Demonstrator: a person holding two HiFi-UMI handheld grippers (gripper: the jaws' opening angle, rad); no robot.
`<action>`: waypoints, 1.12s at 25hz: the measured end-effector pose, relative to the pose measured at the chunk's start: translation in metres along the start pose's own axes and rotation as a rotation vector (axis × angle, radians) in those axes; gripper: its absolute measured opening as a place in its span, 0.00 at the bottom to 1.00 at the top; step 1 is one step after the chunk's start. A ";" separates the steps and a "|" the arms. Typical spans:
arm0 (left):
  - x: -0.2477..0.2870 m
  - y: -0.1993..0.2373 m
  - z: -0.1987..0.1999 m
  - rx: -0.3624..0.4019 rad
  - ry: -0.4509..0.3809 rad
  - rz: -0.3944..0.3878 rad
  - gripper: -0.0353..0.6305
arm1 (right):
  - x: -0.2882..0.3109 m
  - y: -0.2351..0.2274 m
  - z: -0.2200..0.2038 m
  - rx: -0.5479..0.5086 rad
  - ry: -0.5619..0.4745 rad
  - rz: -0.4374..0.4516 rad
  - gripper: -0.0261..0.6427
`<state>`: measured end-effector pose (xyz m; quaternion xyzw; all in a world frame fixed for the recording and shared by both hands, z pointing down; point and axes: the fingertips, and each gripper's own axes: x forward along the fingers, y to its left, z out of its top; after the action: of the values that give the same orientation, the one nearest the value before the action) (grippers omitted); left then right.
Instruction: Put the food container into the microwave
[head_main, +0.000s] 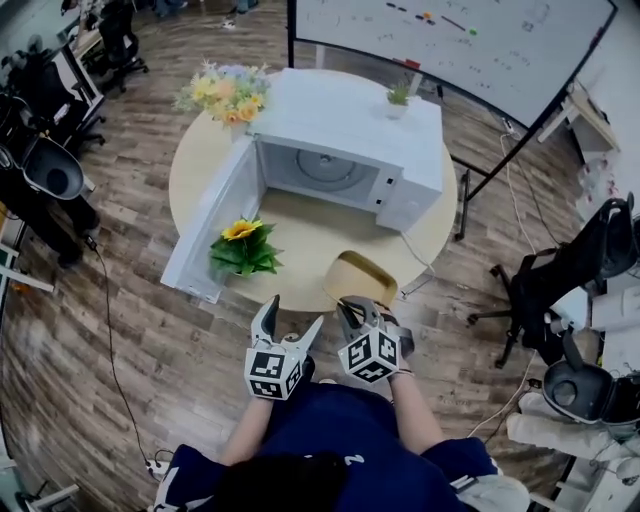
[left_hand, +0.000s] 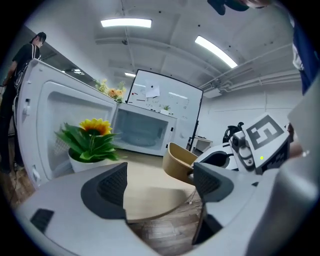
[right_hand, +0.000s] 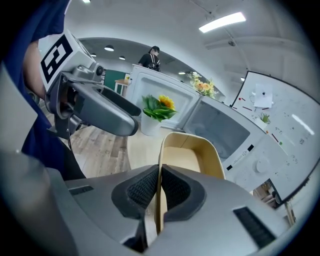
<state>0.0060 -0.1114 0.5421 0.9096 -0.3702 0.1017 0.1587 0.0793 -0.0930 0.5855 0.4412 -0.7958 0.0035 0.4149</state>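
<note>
The tan food container (head_main: 362, 276), judged light and bendable, is clenched at its six-o'clock rim by the right gripper (right_hand: 159, 190); the left gripper (left_hand: 160, 182), at nine o'clock, is seen released.

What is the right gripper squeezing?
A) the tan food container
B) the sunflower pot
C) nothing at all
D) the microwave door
A: in the right gripper view, the right gripper has its jaws closed on the thin side wall of the tan food container, which sticks out ahead of them toward the open microwave.
</note>
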 end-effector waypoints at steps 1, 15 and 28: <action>0.005 0.004 0.006 0.014 -0.004 -0.012 0.65 | 0.005 -0.006 0.004 0.003 0.003 -0.009 0.08; 0.048 0.054 0.053 0.080 -0.011 -0.100 0.65 | 0.047 -0.046 0.042 0.081 0.026 -0.068 0.08; 0.059 0.070 0.055 0.062 0.011 -0.064 0.65 | 0.065 -0.063 0.058 0.020 0.025 -0.035 0.08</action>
<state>0.0023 -0.2169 0.5238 0.9249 -0.3367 0.1131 0.1358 0.0685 -0.1984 0.5675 0.4592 -0.7825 0.0096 0.4205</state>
